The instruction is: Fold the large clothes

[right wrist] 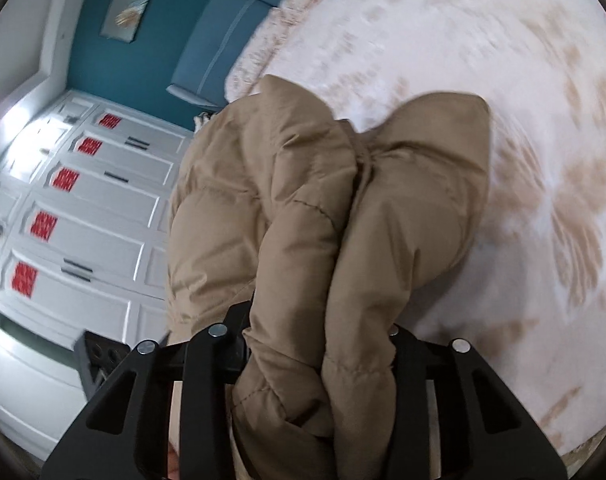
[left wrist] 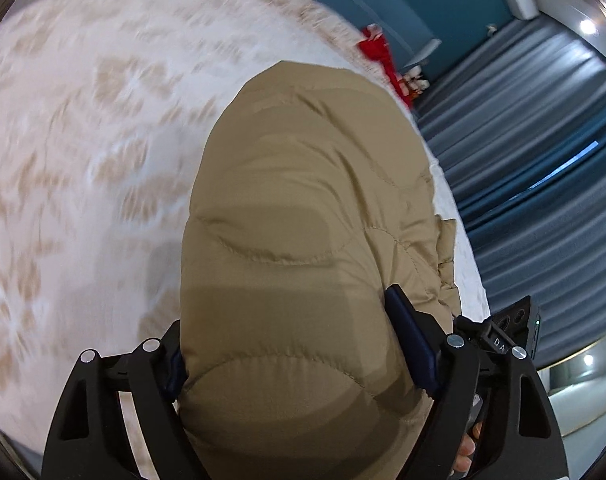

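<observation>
Both tools, left (left wrist: 299, 360) and right (right wrist: 319, 364), clench the tan puffer jacket (left wrist: 303, 216), stretching lengthwise away over the bedspread (left wrist: 83, 120).

A tan jacket (right wrist: 303, 216) is clamped, bunched, between the right gripper's (right wrist: 319, 360) jaws above a patterned bedspread (right wrist: 503, 80); white cabinets (right wrist: 83, 220) are seen alongside.

There is one tan puffer jacket (left wrist: 299, 216), and two grippers: the left gripper (left wrist: 295, 356) and the right gripper (right wrist: 315, 344). One white bedspread (left wrist: 83, 140) lies beneath. The cabinet doors (right wrist: 99, 208) carry five red stickers (right wrist: 43, 227). One blue headboard (right wrist: 231, 28) shows.
</observation>
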`<state>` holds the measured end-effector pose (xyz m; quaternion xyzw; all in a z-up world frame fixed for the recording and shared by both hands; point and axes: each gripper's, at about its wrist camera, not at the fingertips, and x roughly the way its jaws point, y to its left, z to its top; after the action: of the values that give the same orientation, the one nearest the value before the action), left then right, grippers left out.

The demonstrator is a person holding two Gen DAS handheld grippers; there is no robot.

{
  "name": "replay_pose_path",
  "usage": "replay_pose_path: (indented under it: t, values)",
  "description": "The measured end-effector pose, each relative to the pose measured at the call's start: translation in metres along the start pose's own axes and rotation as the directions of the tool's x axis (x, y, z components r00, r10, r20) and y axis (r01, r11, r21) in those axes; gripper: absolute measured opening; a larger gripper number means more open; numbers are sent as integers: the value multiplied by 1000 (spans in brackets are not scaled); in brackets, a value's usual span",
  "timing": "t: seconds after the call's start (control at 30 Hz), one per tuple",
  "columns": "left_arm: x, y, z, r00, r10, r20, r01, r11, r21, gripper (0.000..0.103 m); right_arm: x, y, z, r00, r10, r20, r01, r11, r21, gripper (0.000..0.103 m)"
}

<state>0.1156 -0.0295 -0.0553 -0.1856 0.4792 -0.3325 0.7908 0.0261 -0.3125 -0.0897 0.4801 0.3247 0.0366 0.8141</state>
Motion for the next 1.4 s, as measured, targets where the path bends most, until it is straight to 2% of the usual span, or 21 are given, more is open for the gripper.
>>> replay_pose_path:
  t: [0.17,0.27,0.5,0.67,0.9,1.0,1.07,1.13,1.2,1.27,1.33,1.37,1.4]
  values:
    - [-9,-12,45,997,-12,78,4,995,99,79,23,42,27,1000,11,24,-9,996,-84,33]
    - [-11,-4,74,994,-16,109,3,993,119,79,45,59,45,999,17,30,-13,993,-116,33]
    - [1,40,150,988,6,156,-26,992,122,79,126,96,88,1000,-17,18,21,977,-213,33]
    - [18,97,189,986,-1,166,-9,998,59,79,187,110,106,999,-50,-8,46,964,-261,33]
    - [48,170,201,992,25,125,-17,998,-61,80,250,107,111,992,-117,-47,99,954,-284,35]
    - [55,182,196,993,42,110,-35,997,-66,81,260,98,111,987,-154,-52,134,951,-278,45]
    - [56,185,193,993,60,102,-54,996,-68,85,261,92,111,984,-171,-58,149,951,-271,57]
    - [52,180,188,987,122,100,-117,992,-56,90,256,90,112,979,-195,-66,171,949,-265,63]
    - [42,170,185,970,217,108,-217,976,-16,90,241,90,111,974,-211,-87,181,946,-268,67]
    - [29,153,181,937,323,133,-331,942,44,90,220,94,107,965,-247,-90,210,930,-303,74]
    - [12,127,176,860,472,191,-499,857,130,89,198,100,104,954,-293,-59,256,903,-345,79]
    - [8,120,174,836,509,205,-541,826,156,89,182,104,102,942,-334,-29,300,878,-372,79]
    - [1,107,171,800,556,227,-596,780,192,89,171,106,100,931,-364,-7,333,859,-389,79]
